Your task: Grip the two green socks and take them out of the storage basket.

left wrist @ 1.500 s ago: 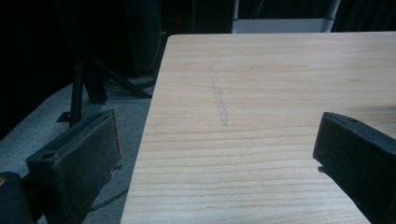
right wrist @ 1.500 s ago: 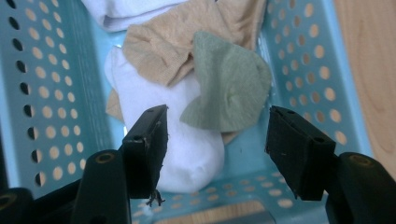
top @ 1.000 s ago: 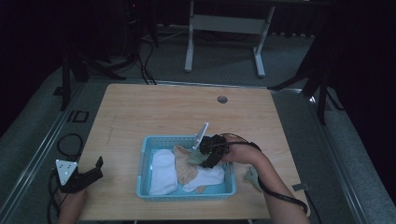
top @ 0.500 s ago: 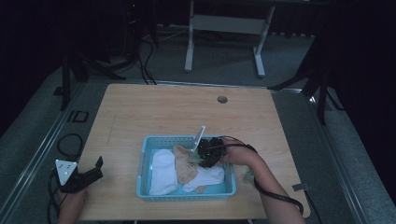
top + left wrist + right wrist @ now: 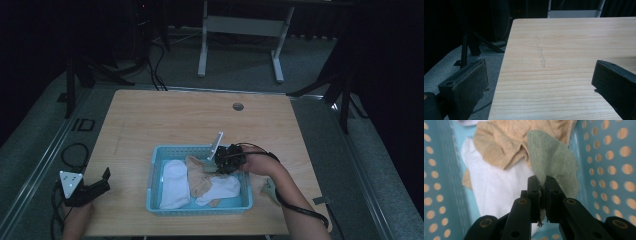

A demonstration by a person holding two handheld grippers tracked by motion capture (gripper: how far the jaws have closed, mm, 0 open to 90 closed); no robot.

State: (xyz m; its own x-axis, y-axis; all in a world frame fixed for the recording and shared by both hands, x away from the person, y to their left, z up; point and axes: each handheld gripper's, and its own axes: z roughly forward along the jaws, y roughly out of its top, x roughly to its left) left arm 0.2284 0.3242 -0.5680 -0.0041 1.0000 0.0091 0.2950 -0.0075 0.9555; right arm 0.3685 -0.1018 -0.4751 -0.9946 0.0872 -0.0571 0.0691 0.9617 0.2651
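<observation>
Right gripper (image 5: 543, 185) pinching green sock (image 5: 554, 162), jaws closed on its edge, inside blue basket (image 5: 155, 172) near right wall; sock draping over tan sock (image 5: 501, 142) and white sock (image 5: 496, 187); left gripper (image 5: 92, 189) idling at table (image 5: 574, 45) left edge, jaws wide apart.

Wooden table (image 5: 165, 120), blue basket (image 5: 155, 175) on it

Green sock (image 5: 554, 160) edge hidden inside right tongs (image 5: 543, 185); basket (image 5: 609, 157) cropped.

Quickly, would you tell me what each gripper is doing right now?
Left gripper: open, empty, at the table edge.
Right gripper: closed on a green sock inside the basket.
</observation>
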